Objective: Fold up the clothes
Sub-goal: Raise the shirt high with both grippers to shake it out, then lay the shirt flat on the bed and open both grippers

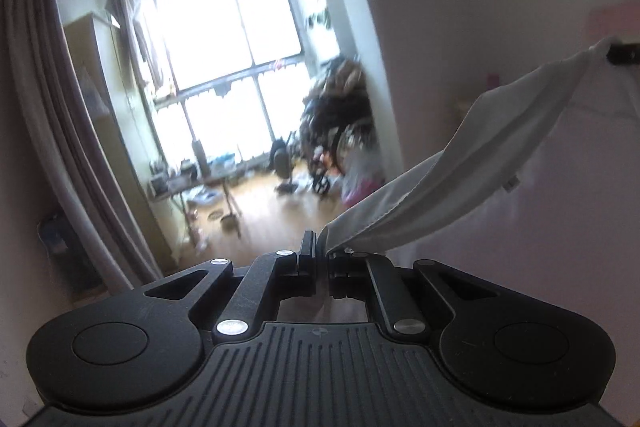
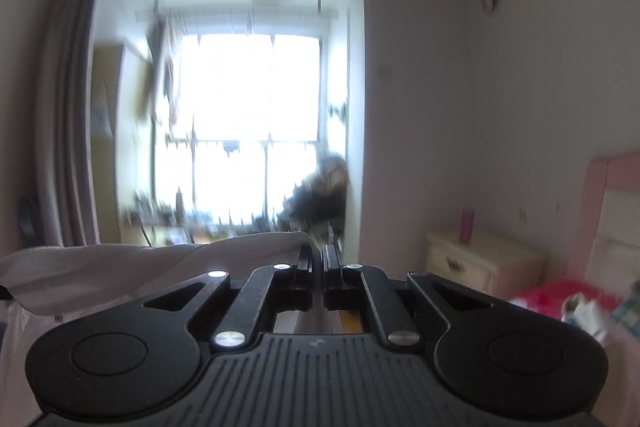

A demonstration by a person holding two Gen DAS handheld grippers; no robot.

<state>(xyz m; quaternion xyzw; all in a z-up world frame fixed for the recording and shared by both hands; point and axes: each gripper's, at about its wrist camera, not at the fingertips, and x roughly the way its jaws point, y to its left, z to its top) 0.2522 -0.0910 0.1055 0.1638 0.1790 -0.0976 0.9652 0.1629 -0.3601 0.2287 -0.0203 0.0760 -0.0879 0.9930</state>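
A white garment [image 1: 472,163] is stretched in the air between both grippers. My left gripper [image 1: 321,247] is shut on one edge of it, and the cloth rises up to the right toward the other gripper's dark tip [image 1: 624,53] at the frame edge. In the right wrist view the same white garment [image 2: 120,259] runs off to the left from my right gripper [image 2: 322,251], which is shut on its other edge. Both views point into the room rather than down at a surface. The garment's lower part hangs out of sight.
A bright window [image 1: 224,67] and a dark pile of things [image 1: 340,123] lie ahead across a wooden floor [image 1: 272,207]. A curtain [image 1: 52,107] hangs left. At right stand a cream nightstand [image 2: 480,259], a pink headboard [image 2: 612,203] and a bed with red cloth [image 2: 560,295].
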